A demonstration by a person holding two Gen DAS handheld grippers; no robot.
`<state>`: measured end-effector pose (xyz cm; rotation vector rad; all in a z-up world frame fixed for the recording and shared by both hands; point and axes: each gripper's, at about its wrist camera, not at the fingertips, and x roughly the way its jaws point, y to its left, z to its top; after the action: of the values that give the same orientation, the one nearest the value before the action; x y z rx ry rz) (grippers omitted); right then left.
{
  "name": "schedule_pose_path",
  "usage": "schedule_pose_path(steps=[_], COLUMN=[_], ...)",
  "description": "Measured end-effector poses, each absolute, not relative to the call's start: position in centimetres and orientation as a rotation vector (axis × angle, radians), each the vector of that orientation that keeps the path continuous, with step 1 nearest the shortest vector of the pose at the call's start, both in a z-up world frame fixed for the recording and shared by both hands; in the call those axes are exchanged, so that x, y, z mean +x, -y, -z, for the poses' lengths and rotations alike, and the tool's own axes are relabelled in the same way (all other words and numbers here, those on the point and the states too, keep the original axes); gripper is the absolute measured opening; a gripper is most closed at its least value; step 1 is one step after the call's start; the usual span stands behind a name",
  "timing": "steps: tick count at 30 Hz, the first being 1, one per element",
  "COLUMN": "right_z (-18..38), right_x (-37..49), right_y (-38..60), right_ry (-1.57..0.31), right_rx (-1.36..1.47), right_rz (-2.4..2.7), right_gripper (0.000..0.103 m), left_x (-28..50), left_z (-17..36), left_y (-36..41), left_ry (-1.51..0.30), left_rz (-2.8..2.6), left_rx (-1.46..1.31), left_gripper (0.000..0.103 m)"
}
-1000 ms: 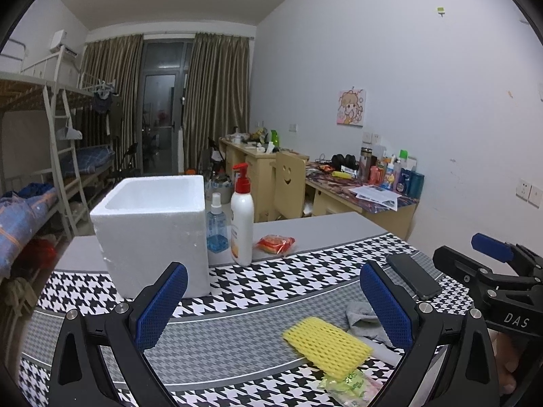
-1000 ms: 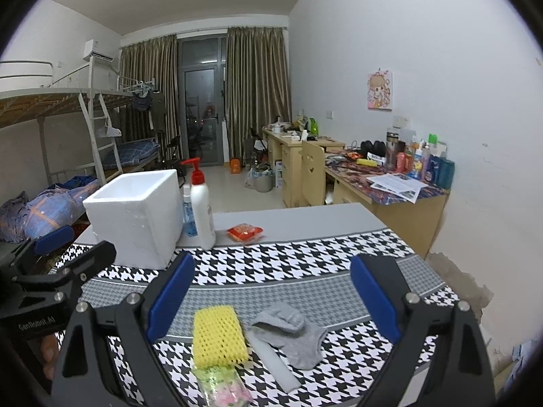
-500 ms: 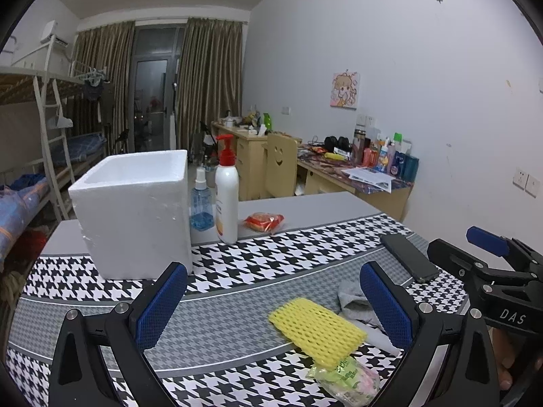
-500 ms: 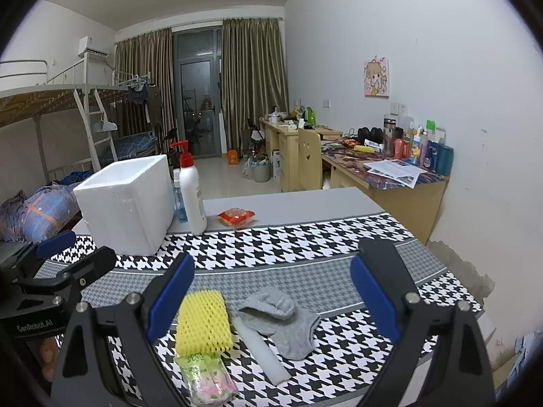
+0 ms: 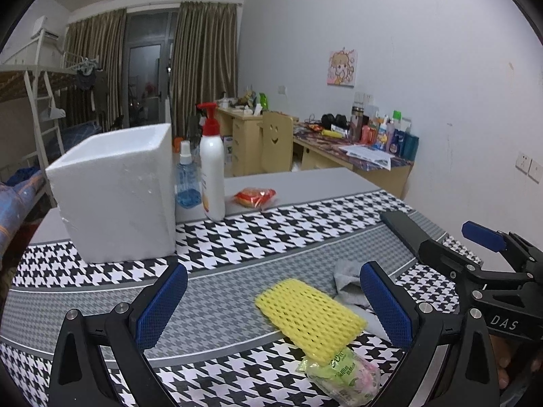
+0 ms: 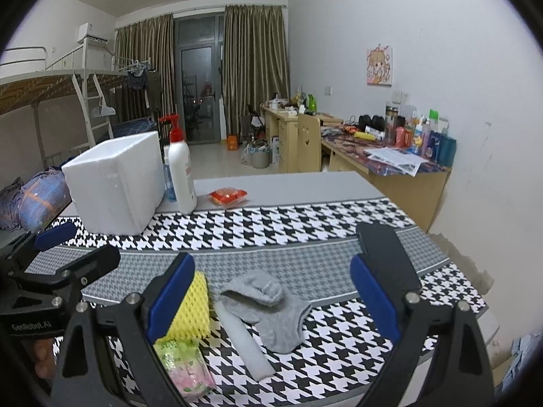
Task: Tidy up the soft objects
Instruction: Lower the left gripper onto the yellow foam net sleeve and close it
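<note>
Hovering wide open and empty in the left wrist view, left gripper over yellow foam net near table front edge; "DAS" on right gripper.
Gaping empty in the right wrist view, right gripper over grey sock; "GenRobot.AI" on the left tool.

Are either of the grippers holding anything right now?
No. The left gripper and right gripper are both open and empty above the table.

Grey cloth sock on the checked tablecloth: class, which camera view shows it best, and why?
The right wrist view: the grey cloth sock lies whole and unobstructed between the open tongs. In the left wrist view only its crumpled edge shows, behind the yellow foam net and a blue pad.
</note>
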<state>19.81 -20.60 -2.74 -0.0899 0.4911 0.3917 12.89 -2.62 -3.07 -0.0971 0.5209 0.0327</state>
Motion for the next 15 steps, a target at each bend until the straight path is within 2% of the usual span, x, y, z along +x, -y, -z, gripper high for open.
schedule_pose_path(steps=[15], right_z=[5.3], right_x=[22.4], right_y=[21.0], right_ry=[-0.580], right_rx=[-0.108], right_rz=[-0.398], right_gripper=[0.095], left_x=[15.7], left_z=[6.2], left_y=[3.2], left_ry=[-0.670], left_rz=[-0.002], left_rx=[-0.133], left_gripper=[0.100])
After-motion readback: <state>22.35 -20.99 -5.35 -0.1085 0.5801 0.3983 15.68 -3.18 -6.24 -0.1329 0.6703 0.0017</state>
